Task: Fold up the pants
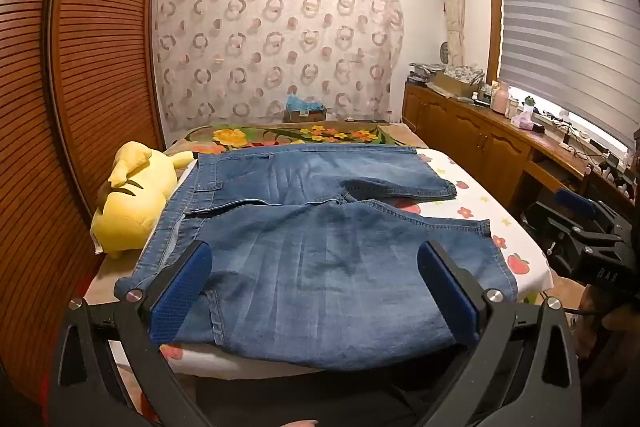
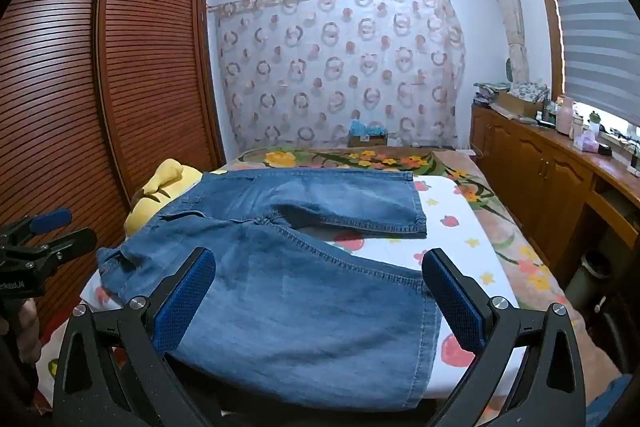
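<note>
The blue denim pants (image 1: 304, 227) lie spread flat on the bed (image 1: 480, 195), waistband toward a yellow plush toy (image 1: 132, 195) that they partly hide in the right wrist view, while their near edge is cut off behind both grippers' black frames. The left gripper (image 1: 316, 291) and right gripper (image 2: 320, 299) each hover above the near leg with fingers spread wide, holding and touching nothing. White lettering on each gripper's body is too blurred to read.
</note>
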